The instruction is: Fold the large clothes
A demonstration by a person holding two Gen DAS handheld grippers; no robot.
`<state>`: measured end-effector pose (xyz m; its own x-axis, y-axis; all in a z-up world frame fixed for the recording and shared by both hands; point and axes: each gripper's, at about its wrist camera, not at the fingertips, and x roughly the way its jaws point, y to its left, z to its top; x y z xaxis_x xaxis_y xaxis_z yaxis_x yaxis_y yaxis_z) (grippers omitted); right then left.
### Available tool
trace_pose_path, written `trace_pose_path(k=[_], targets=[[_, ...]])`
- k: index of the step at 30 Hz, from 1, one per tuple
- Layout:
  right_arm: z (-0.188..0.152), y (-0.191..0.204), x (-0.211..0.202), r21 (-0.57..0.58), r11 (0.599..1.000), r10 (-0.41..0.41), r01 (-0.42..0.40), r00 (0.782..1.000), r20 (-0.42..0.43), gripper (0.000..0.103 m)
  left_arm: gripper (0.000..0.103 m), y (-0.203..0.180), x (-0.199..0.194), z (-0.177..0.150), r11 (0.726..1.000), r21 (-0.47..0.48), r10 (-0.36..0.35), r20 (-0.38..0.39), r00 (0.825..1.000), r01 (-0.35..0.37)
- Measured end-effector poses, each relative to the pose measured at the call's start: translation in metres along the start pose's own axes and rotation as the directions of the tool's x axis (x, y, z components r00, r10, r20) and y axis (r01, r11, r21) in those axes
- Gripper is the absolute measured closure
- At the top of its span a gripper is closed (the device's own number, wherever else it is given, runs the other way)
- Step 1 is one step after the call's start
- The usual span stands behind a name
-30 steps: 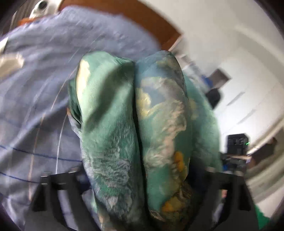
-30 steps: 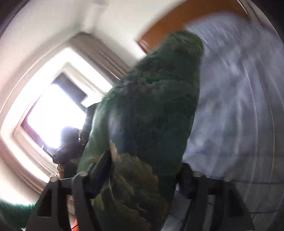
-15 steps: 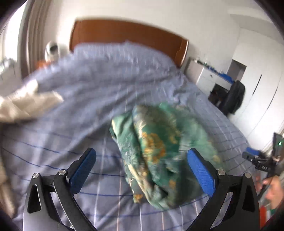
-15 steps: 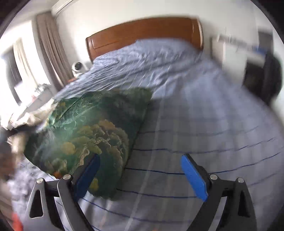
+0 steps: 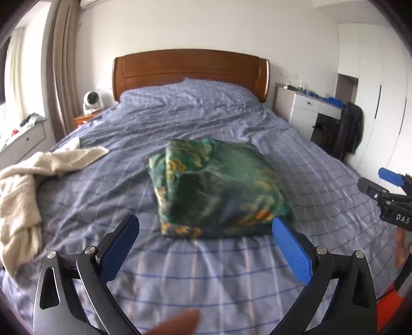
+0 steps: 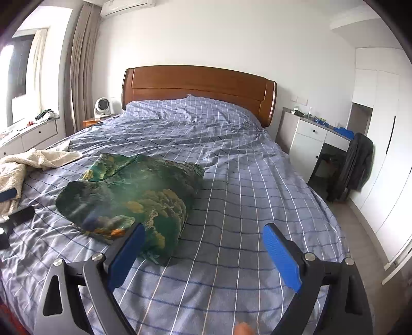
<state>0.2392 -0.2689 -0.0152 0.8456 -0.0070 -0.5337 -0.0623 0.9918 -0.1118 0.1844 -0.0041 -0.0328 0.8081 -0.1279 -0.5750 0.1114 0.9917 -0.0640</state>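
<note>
while one bed fills most of both views under a blue checked cover, one wooden headboard closes its far end. there are two garments on it: one folded green patterned garment lying near the middle of the cover, and one cream garment crumpled along the left edge, well apart from the green one. the cover around the green bundle is bare on its right side and toward the headboard, and a strip of floor runs along the bed's right edge past a white desk with a dark coat hung on a chair. one small fan stands on a bedside table left of the headboard.

there are two tongs. the left gripper has its blue pads wide apart above the near edge of the green bundle, touching nothing. the right gripper has just been opening and stands wide apart too, with only bare cover between its pads and the bundle just beside its left pad.

the left view alone shows the right gripper's side at its right border; the right view alone shows an air conditioner and the window.
</note>
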Motion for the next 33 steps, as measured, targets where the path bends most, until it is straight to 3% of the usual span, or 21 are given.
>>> trace_pose_path(k=[4,9,13,21,26,29,33], targets=[[-0.006,-0.003,-0.012,0.021,1.000,0.001,-0.001,1.000,-0.006,0.009,0.000,-0.010,-0.009,-0.001,0.999,-0.007,0.048,-0.023,0.999,-0.049],[-0.010,-0.005,-0.026,0.010,0.998,-0.064,0.063,0.998,0.027,0.009,0.000,-0.022,-0.031,-0.001,0.997,-0.009,0.073,0.026,0.997,-0.073],[-0.010,-0.009,-0.035,0.019,0.998,-0.056,0.055,0.998,0.040,0.009,0.000,-0.033,-0.042,0.000,0.992,0.014,0.122,0.067,0.990,-0.123],[-0.019,-0.012,-0.040,0.021,0.998,-0.060,0.059,0.997,0.040,0.009,0.000,-0.045,-0.044,-0.003,0.990,0.010,0.139,0.054,0.989,-0.140],[-0.027,-0.018,-0.060,0.058,0.997,-0.057,0.047,0.984,0.167,0.009,0.000,-0.049,-0.048,-0.005,0.988,0.001,0.152,0.059,0.987,-0.153],[-0.029,-0.006,-0.053,-0.045,0.997,-0.058,0.062,0.993,0.102,0.009,0.000,-0.054,-0.051,-0.006,0.986,0.020,0.166,0.069,0.984,-0.168],[-0.035,-0.009,-0.047,0.027,1.000,0.014,-0.015,0.998,0.054,0.009,0.000,-0.058,-0.053,-0.008,0.980,0.038,0.191,0.067,0.979,-0.194]])
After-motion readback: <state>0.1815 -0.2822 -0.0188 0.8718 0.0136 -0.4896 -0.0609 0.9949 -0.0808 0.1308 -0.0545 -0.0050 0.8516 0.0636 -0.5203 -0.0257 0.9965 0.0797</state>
